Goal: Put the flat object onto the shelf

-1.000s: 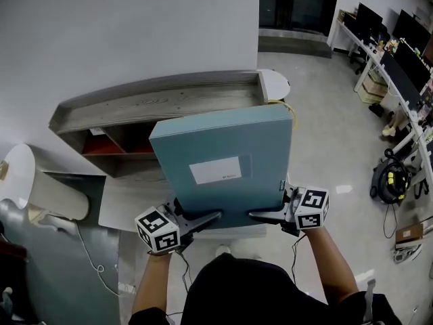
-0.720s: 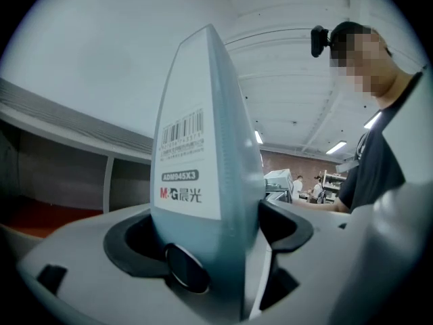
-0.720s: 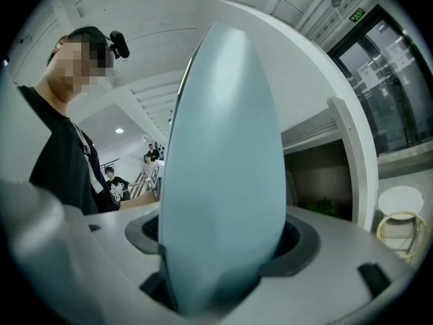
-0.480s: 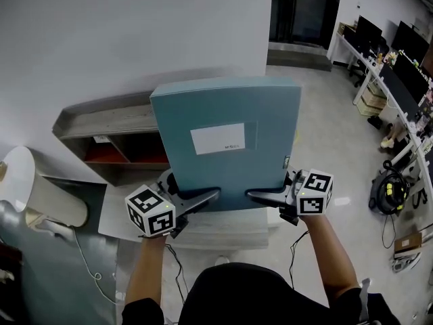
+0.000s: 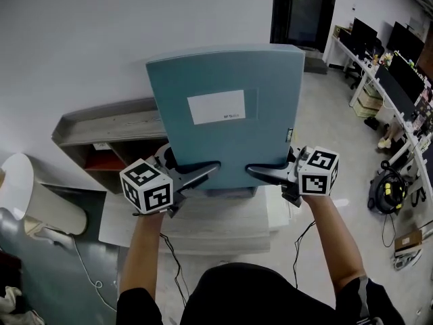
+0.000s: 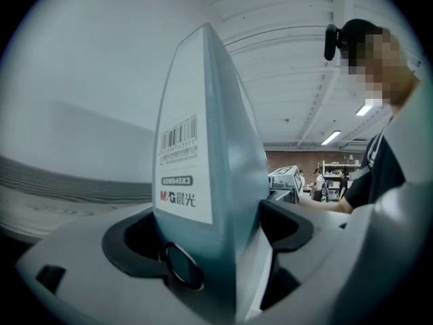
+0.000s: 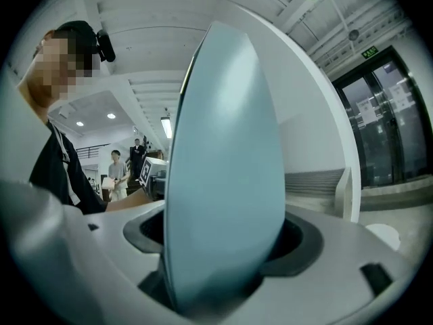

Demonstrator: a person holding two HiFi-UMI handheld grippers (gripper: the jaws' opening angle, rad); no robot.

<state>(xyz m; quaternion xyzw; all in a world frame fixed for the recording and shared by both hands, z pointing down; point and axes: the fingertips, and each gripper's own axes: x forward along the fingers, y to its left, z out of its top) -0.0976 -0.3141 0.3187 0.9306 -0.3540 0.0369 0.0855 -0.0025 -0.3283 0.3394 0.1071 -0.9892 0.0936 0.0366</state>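
Holding: I am gripping the file box (image 5: 223, 114) with both grippers, one at each lower corner of it.
Left gripper (image 5: 196, 173): its jaws are clamping the left lower corner of the box. In the left gripper view the narrow side with the barcode sticker (image 6: 179, 175) is standing between the pads and filling the gap.
Right gripper (image 5: 267, 172): its jaws have just been opening a little, and the right lower corner of the box is sitting between them. In the right gripper view the pads are pressing on both faces of the box.
File box: it is teal and is standing upright in the air with the white label (image 5: 216, 107) facing me. The top edge is reaching up in front of the white wall (image 5: 81, 39). It is not resting on anything, only the two grippers are carrying it.
Shelf (image 5: 111, 124): it is grey wood and is standing against the wall, lower than the box. In the head view the box is covering its right end, and the left end with the open compartments (image 5: 101, 158) is showing beside my left gripper.
Arms: both forearms are stretching forward, about level with each other.
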